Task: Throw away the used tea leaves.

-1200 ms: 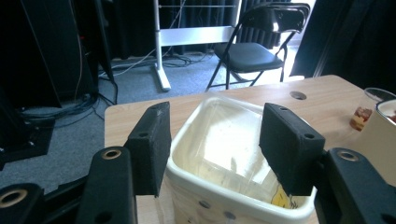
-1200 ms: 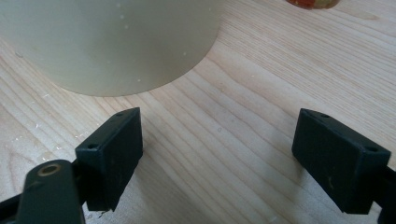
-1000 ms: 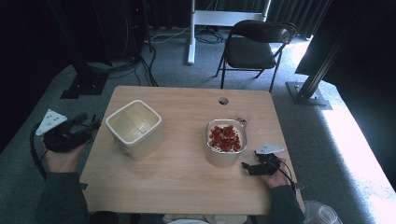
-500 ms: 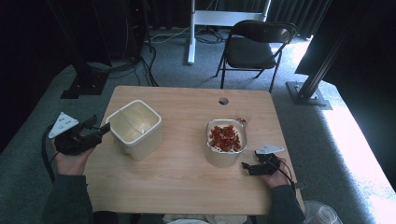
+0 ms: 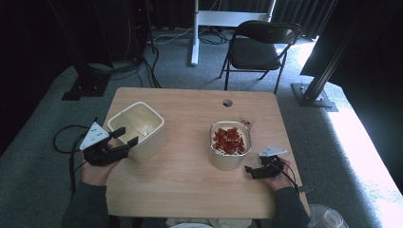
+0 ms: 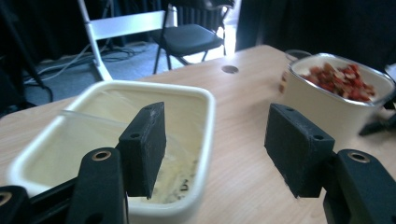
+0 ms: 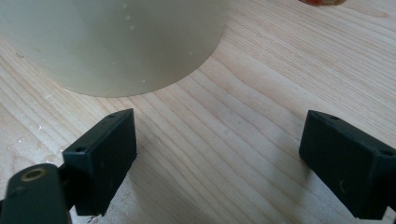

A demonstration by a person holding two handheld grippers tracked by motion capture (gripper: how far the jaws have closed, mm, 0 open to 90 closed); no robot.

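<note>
Straddling the near right wall of the empty cream square tub [image 5: 137, 130] at the bench's [image 5: 190, 190] left side, the left gripper [image 5: 124, 136] has 1 finger [image 6: 142, 147] inside the tub and the other outside, its fingers having just been opening and pressing on nothing. Resting low on the bench at the right, the right gripper [image 5: 251, 171] sits just beside the round cream bowl [image 5: 230, 159] of red pieces [image 5: 230, 140]. Its fingers have just spread wide, with bare wood between them.
</note>
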